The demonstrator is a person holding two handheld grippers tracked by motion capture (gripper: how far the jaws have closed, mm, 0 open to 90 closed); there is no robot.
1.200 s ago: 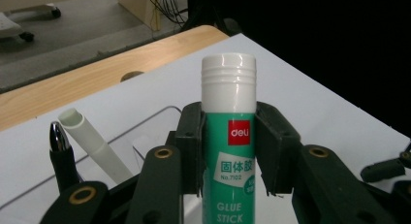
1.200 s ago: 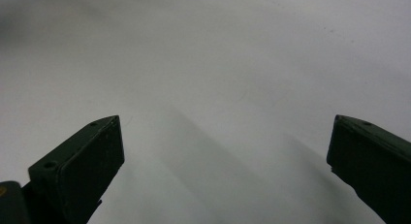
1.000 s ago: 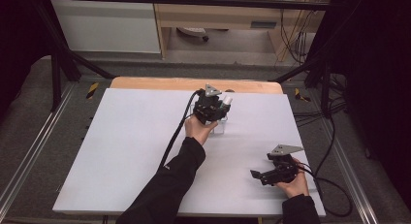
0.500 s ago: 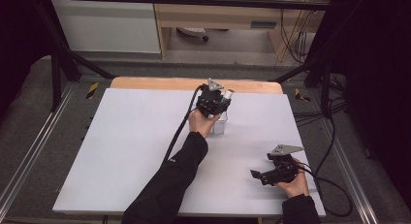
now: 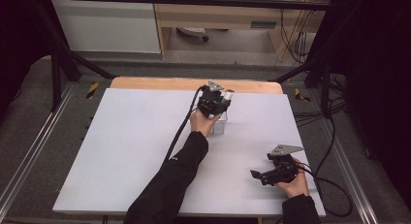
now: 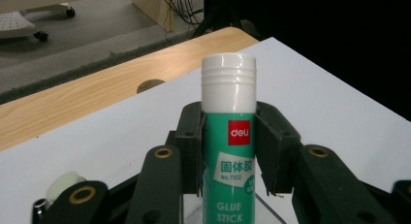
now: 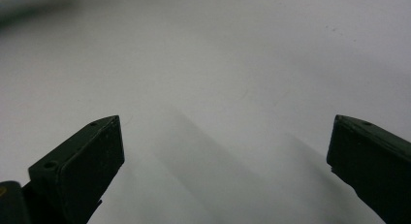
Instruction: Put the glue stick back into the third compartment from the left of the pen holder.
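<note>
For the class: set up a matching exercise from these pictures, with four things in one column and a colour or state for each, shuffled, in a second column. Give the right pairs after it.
Things:
1. glue stick
2. left gripper
3. right gripper
4. table sheet

Colours or states:
A. jaws wide apart, nothing between them
B. plain white, flat
C. green label, white cap, upright
D. jaws closed on the green tube

Right pairs: 1-C, 2-D, 3-A, 4-B
</note>
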